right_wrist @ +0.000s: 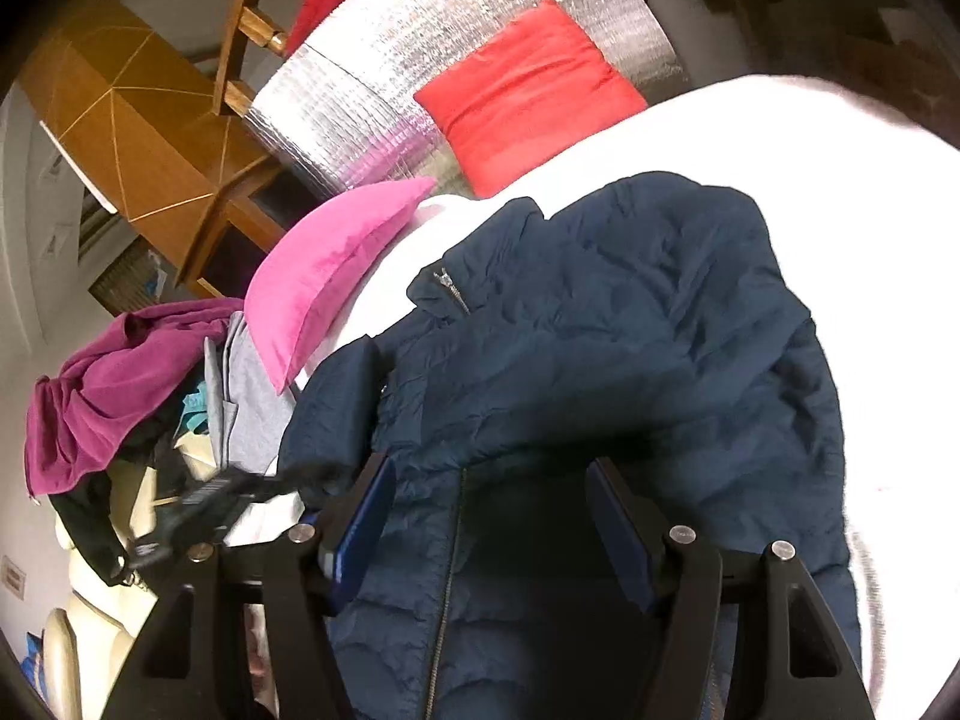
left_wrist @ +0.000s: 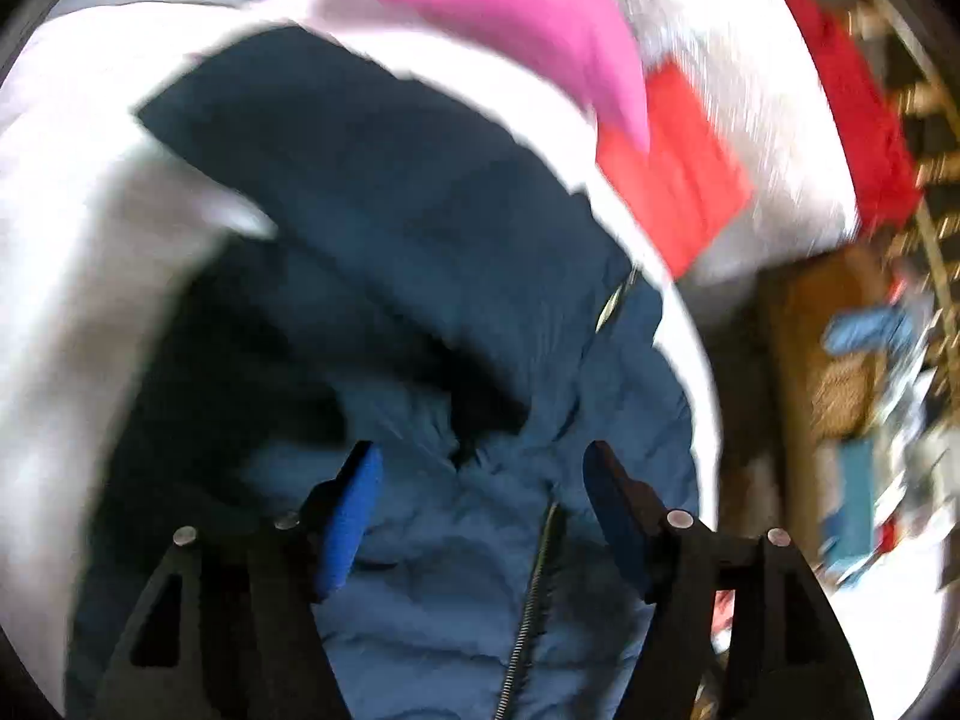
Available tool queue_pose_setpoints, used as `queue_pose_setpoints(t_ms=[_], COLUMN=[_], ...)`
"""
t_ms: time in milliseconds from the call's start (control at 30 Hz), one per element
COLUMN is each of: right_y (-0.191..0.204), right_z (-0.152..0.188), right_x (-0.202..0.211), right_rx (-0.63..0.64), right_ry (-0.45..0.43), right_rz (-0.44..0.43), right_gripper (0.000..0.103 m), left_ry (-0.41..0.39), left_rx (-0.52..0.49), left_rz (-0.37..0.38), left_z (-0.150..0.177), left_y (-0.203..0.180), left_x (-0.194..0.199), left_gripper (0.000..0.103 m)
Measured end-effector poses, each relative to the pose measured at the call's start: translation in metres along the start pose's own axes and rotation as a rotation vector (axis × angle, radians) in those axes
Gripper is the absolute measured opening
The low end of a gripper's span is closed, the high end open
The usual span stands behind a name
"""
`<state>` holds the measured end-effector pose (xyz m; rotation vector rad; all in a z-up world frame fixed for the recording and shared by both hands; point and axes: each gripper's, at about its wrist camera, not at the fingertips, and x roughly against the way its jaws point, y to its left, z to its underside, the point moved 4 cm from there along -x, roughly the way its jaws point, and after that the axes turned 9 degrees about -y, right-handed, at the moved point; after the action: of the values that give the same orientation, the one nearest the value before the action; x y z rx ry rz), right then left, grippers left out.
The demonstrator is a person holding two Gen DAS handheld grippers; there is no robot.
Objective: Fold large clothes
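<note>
A dark blue puffer jacket [left_wrist: 456,324] with a front zipper [left_wrist: 528,600] lies crumpled on a white surface [left_wrist: 78,252]. It also fills the right wrist view [right_wrist: 630,348], zipper [right_wrist: 447,588] running down. My left gripper [left_wrist: 483,480] is open just above the jacket's rumpled front, fingers either side of the fabric, holding nothing. My right gripper [right_wrist: 489,495] is open above the jacket's shaded lower front, empty. The left wrist view is motion-blurred.
A pink cushion [right_wrist: 330,270] and a red cushion [right_wrist: 528,96] lie beyond the jacket, the red one on a silver quilted mat [right_wrist: 372,72]. A heap of clothes with a magenta garment [right_wrist: 114,384] sits at left. Wooden furniture [right_wrist: 150,138] stands behind.
</note>
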<state>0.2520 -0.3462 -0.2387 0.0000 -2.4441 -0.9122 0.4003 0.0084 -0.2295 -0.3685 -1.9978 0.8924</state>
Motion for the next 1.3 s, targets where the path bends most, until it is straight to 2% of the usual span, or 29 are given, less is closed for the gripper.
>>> queue_pose_setpoints(t_ms=[100,200,267,333,400,500,533,600,633,700,767,833,933,1033,1100,1167,1233,1267,1300], right_y=[0.003,0.009,0.017,0.022,0.026,0.026,0.025,0.022,0.022,0.017,0.014,0.009,0.001,-0.007,-0.014,-0.019,-0.023,-0.025,-0.028], right_z=[0.002,0.007,0.012,0.016,0.018,0.019,0.019,0.020,0.020,0.019,0.020,0.018,0.016,0.013,0.009,0.005,0.001,0.000,-0.002], right_x=[0.003,-0.003,-0.008,-0.012,-0.016,-0.022,-0.024,-0.027,-0.028,-0.030,-0.031,-0.031,-0.029,-0.022,-0.015,-0.009,-0.004,-0.002,0.000], right_rx=[-0.007,-0.002,0.017,0.031,0.041,0.043,0.040,0.037,0.037,0.027,0.011,-0.002,-0.018,-0.036,-0.050,-0.057,-0.065,-0.071,-0.075], right_ry=[-0.003,0.012,0.028,0.039,0.044,0.051,0.054,0.057,0.057,0.055,0.049,0.040,0.031,0.016,0.000,-0.016,-0.027,-0.033,-0.038], right_rz=[-0.008,-0.016,-0.021,-0.026,-0.029,-0.028,-0.026,-0.022,-0.019,-0.013,-0.012,-0.009,-0.002,0.008,0.015,0.024,0.033,0.037,0.041], right_gripper=[0.070,0.070,0.070,0.070,0.070,0.070,0.070,0.070,0.070,0.070,0.070,0.070,0.070,0.070,0.070,0.070,0.070,0.070,0.070], left_ry=[-0.112,-0.192,-0.191,-0.167,-0.139,-0.151,-0.160,-0.176,-0.184,-0.234,-0.277,-0.307,-0.335,-0.323,-0.280,-0.219,-0.092,0.007,0.071], left_rx=[0.038,0.127,0.224,0.274,0.309,0.319,0.315,0.300,0.284,0.205,0.097,0.001,-0.184,-0.353,-0.466,-0.550,-0.631,-0.667,-0.682], left_rz=[-0.020,-0.072,-0.063,-0.038,0.006,0.047,0.046,0.047,0.038,-0.008,-0.022,-0.003,0.037,0.101,0.144,0.148,0.115,0.066,0.023], left_z=[-0.027,-0.054,-0.065,-0.069,-0.074,-0.079,-0.082,-0.085,-0.084,-0.085,-0.088,-0.084,-0.062,-0.030,0.001,0.028,0.062,0.080,0.090], left_y=[0.025,0.064,0.089,0.098,0.106,0.103,0.104,0.100,0.097,0.083,0.058,0.032,-0.023,-0.075,-0.107,-0.126,-0.134,-0.131,-0.128], left_x=[0.036,0.045,0.038,0.025,0.011,-0.003,-0.006,-0.009,-0.002,0.007,0.016,0.024,0.038,0.039,0.029,0.011,-0.020,-0.042,-0.057], left_gripper=[0.077,0.079,0.079,0.078,0.078,0.076,0.073,0.039,0.035,0.022,0.019,0.017,0.016,0.016,0.016,0.016,0.026,0.052,0.073])
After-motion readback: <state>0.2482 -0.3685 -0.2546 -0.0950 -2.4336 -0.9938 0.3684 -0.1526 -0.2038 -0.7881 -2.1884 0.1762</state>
